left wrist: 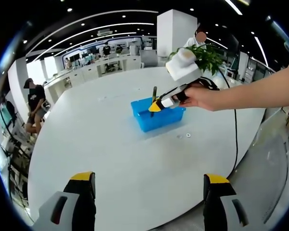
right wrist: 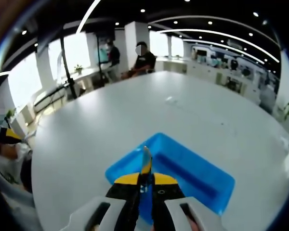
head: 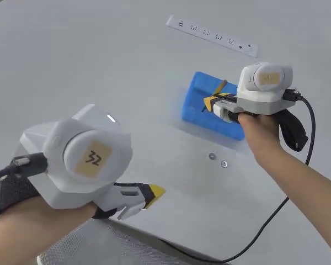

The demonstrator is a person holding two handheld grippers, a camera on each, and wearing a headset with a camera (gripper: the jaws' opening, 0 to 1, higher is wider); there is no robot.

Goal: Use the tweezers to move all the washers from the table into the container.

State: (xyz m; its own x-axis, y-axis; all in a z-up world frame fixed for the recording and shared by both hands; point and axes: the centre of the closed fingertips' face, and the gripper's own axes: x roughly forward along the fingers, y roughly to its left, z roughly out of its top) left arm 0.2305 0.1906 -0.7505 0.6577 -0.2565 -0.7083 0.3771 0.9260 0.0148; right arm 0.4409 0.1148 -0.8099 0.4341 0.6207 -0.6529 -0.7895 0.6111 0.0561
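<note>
The right gripper (head: pixel 209 102) is hanging over the blue container (head: pixel 196 113), in the upper right part of the head view. Its jaws are squeezing tight on the tweezers (right wrist: pixel 145 163). In the right gripper view the tweezers are pointing straight ahead from the jaws, and their thin end is sitting over the inside of the box. I cannot tell if a washer is caught in that thin end, because it is too small to see.

Two washers (head: pixel 212 156) are lying flat on the white table (head: pixel 99 55). They are side by side, near the container but not touching it. In the head view they are a little lower in the frame than the box, on the side closer to the person, down and left of the right hand (head: pixel 259 132).

The left gripper (head: pixel 151 194) is hanging in the lower left of the head view, well apart from the washers. In its own view its jaws are standing wide apart and holding nothing.

The right gripper is nearer and it has the tweezers, so I think it is the one to go. The thin end would need to swing back toward the person and tip down to the table to pinch a washer by its edge.
</note>
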